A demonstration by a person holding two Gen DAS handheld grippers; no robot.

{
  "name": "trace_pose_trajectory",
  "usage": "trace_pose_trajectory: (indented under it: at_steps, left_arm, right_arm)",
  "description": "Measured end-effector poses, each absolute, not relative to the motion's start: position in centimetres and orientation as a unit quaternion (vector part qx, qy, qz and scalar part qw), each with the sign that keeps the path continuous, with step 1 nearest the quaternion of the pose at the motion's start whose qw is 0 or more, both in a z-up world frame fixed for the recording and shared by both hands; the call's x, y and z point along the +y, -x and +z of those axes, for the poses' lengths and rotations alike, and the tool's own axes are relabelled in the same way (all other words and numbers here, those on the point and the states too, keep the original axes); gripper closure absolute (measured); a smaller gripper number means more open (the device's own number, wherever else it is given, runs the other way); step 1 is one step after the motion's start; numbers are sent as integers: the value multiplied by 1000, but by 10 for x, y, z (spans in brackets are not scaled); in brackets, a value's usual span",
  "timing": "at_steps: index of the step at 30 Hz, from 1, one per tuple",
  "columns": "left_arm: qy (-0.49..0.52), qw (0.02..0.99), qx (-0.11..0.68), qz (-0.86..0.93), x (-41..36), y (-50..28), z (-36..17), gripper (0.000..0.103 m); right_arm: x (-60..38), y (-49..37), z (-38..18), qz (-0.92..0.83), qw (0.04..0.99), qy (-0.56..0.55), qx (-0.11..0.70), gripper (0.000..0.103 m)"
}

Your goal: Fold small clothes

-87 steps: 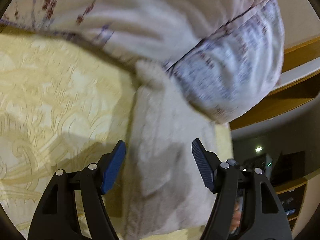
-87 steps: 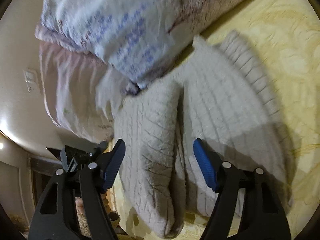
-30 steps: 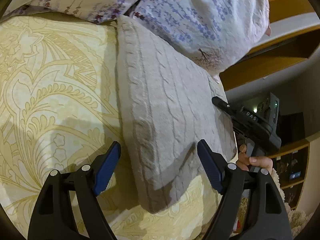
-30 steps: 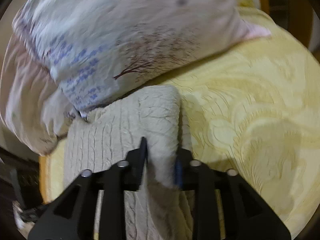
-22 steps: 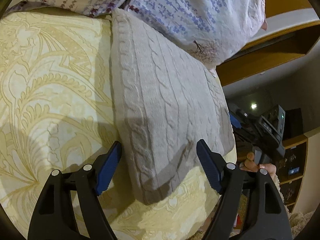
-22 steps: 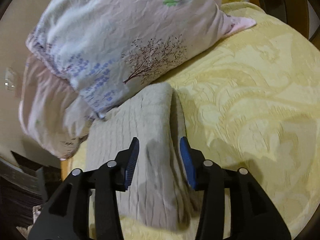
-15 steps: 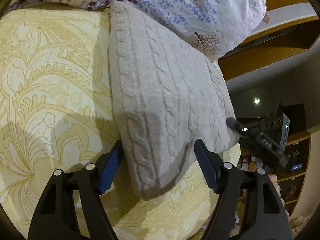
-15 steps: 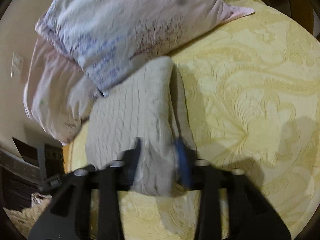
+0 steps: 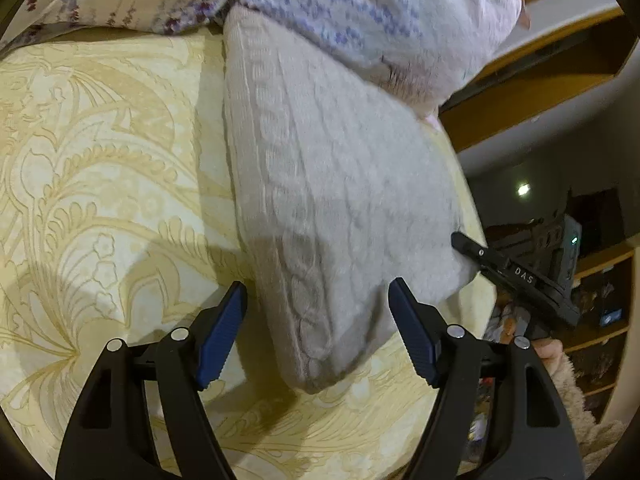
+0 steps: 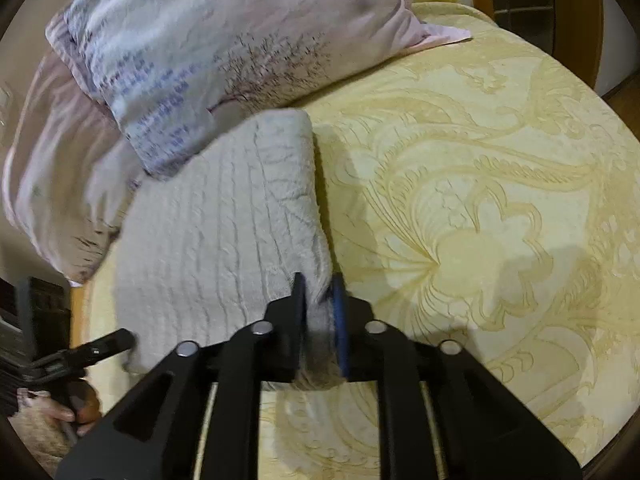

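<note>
Across the middle of both wrist views, a folded grey cable-knit garment (image 9: pixel 336 184) is seen lying on a pale yellow bedspread with a raised leaf pattern (image 9: pixel 100 168). Its far end is tucked against a white pillow printed with purple flowers and a bare tree (image 10: pixel 224 52), which fills the upper part of each frame. At the bottom of the left wrist view, the left gripper (image 9: pixel 318 336) is held with its blue pads spread wide on either side of the garment's near corner, and the knit is not pressed by them. At the lower centre of the right wrist view, the near right edge of the garment is pinched between the pads of the right gripper (image 10: pixel 318 308), whose jaws are opening slightly. At the right edge of the left view, a hand (image 9: pixel 548 350) is partly visible.
</note>
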State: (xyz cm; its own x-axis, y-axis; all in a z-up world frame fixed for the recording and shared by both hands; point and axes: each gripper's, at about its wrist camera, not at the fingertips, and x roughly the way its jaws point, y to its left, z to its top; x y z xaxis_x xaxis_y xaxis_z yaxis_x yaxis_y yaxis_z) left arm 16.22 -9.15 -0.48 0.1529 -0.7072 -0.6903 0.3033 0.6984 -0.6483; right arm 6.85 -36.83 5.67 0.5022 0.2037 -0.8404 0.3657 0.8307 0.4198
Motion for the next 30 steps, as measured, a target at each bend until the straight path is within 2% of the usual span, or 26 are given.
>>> trace_pose_trajectory:
  at_steps: [2, 4, 8, 16, 18, 19, 20, 21, 22, 23, 24, 25, 26, 28, 30]
  left_arm:
    - [213, 742, 535, -344, -82, -172, 3, 29]
    - [231, 745, 529, -334, -75, -184, 6, 29]
    - [243, 756, 527, -302, -70, -221, 9, 29]
    - [264, 757, 532, -270, -74, -297, 7, 29]
    - [283, 745, 539, -274, -76, -308, 1, 32]
    - [285, 742, 540, -275, -76, -311, -1, 38]
    - [286, 739, 542, -278, -78, -314, -4, 43]
    - [288, 736, 544, -282, -78, -314, -6, 47]
    - [291, 734, 543, -286, -80, -314, -8, 57]
    - [292, 735, 541, -287, -81, -315, -9, 65]
    - [291, 737, 539, -286, -82, -317, -9, 70]
    - [292, 739, 535, -287, -82, -318, -9, 81]
    - [295, 741, 529, -290, -81, -319, -7, 88]
    - [295, 755, 508, -291, -74, -315, -1, 92]
    - [290, 766, 503, -278, -68, -316, -1, 95]
  right_arm:
    - [-378, -72, 66, -47, 824, -309, 472, 61]
    - [-388, -82, 71, -45, 824, -338, 452, 56]
    - [-402, -126, 70, -27, 811, -386, 439, 51]
    - [-408, -190, 34, -21, 766, -420, 486, 49]
    - [-406, -192, 27, -16, 760, -423, 493, 49]
    - [-404, -194, 24, -10, 760, -422, 495, 49]
    - [-403, -193, 22, -6, 760, -422, 495, 52]
    - [-402, -193, 20, -2, 761, -422, 494, 66]
    - [-402, -192, 20, 4, 764, -422, 488, 87]
    - [-402, -190, 22, 12, 772, -423, 474, 93]
    - [-403, -189, 27, 16, 781, -423, 459, 94]
    - [-404, -185, 34, 20, 794, -420, 440, 94]
    - [-404, -179, 45, 28, 811, -414, 413, 95]
    - [-403, -172, 58, 33, 832, -401, 381, 95]
    - [-400, -172, 55, 11, 839, -376, 392, 95]
